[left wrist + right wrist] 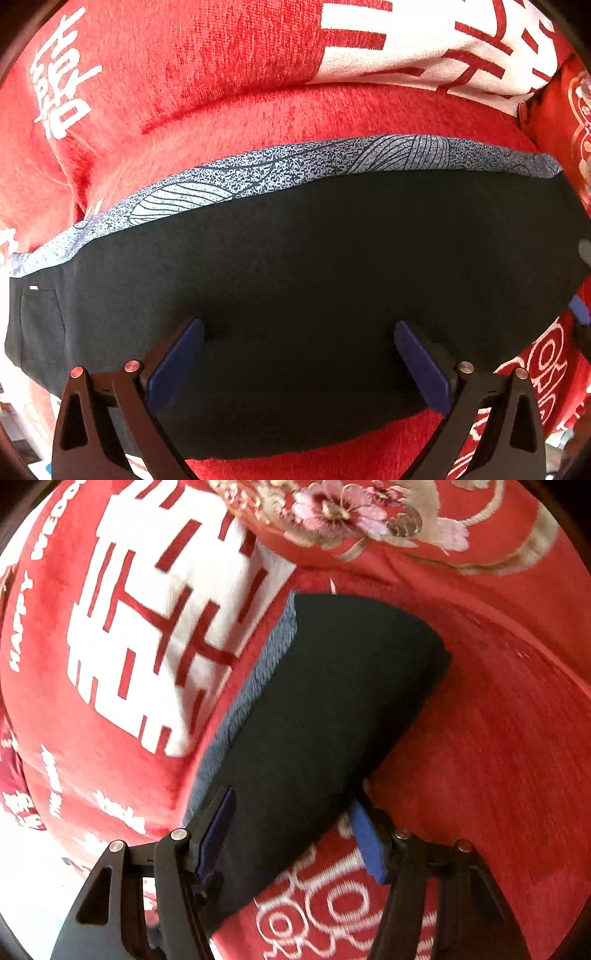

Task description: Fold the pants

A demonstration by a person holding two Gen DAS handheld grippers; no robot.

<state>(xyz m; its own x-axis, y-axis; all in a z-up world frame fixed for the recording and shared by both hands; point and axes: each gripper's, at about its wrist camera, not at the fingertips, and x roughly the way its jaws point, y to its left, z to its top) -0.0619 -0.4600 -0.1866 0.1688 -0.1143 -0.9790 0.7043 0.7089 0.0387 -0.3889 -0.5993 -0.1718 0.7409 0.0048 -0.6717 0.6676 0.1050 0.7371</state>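
- Black soft-fabric pants with a grey patterned band (295, 266) lie folded lengthwise on the red plush blanket with white characters (229, 62).
- Left gripper (299, 354) hovers over the cloth, jaws wide, nothing held.
- Right gripper (291, 830) straddles the pants' end, jaws parted, unpinched.
- Advice: pinch every layer at once, fold with edges matched.

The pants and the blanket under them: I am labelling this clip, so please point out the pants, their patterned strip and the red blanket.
pants (314, 266), left wrist view, black middle panel.
patterned strip (258, 173), left wrist view, speckled grey band along the far edge.
red blanket (221, 74), left wrist view, plain red area beyond the pants.
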